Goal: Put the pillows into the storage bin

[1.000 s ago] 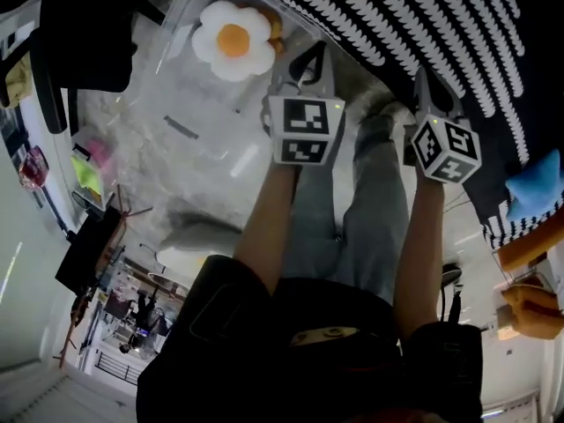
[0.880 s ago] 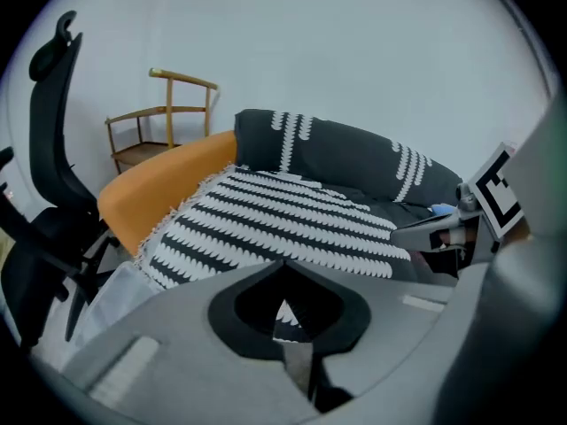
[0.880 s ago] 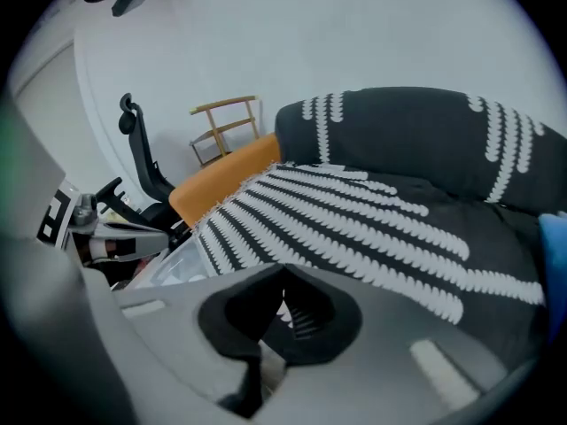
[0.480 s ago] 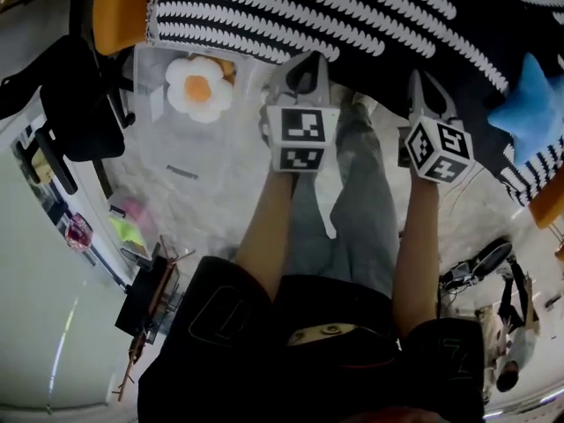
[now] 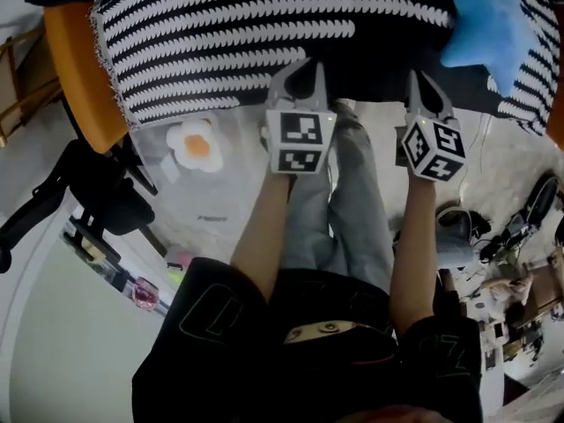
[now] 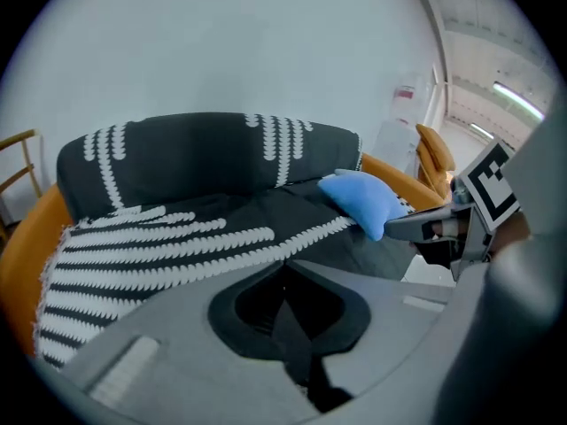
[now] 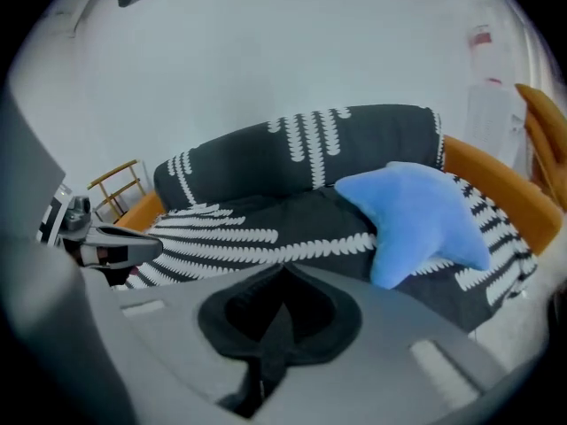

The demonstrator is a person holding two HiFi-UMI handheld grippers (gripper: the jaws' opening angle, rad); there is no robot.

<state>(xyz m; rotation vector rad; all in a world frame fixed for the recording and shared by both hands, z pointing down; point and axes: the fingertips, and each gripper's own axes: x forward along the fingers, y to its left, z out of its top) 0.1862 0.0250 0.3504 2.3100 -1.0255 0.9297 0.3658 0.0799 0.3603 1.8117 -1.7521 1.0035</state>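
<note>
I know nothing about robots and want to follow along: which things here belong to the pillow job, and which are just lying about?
Job: blue star pillow, not yet binned; fried-egg pillow in the clear storage bin; left claw and right claw, both shut, empty.
Lying about: striped throw; orange sofa; black office chair.

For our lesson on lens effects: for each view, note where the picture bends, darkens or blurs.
Head view: wide-angle bending, the striped throw curves along the top; light even, little blur. Left gripper view: fisheye circle with dark corners; blue pillow fairly sharp, grey foreground soft. Right gripper view: same dark corners; blue pillow slightly soft, wall bright and flat.
</note>
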